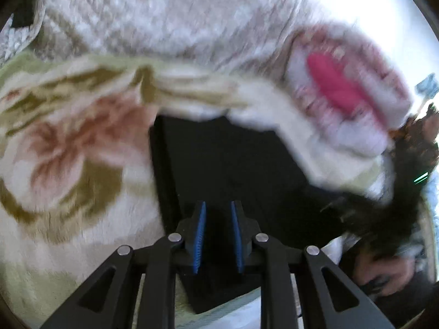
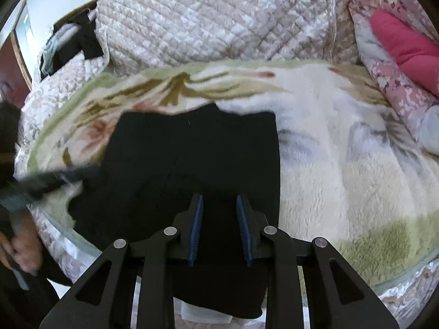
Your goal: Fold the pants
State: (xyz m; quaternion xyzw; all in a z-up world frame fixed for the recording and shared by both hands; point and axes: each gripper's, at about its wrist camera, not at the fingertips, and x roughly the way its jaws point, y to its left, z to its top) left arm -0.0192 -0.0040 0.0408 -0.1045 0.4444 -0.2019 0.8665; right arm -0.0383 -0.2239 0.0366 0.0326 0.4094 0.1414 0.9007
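Black pants [image 2: 192, 150] lie folded into a rough rectangle on a floral fleece blanket [image 2: 329, 150]. My right gripper [image 2: 219, 198] is over their near edge, and its blue pads close on black cloth that runs down under the fingers. In the left wrist view, which is blurred, the pants [image 1: 219, 159] fill the centre. My left gripper [image 1: 218, 205] is shut on their near edge, with dark fabric filling the narrow gap between its pads. Where the near hem ends is hidden under both grippers.
The blanket [image 1: 68, 150] covers a bed with a white quilted spread [image 2: 205, 22] behind. A pink cushion [image 2: 403, 46] rests on a flowered pillow at the far right. A person's hand [image 2: 24, 249] and a blurred dark tool show at the left edge. Dark clothing [image 2: 76, 44] lies at the far left.
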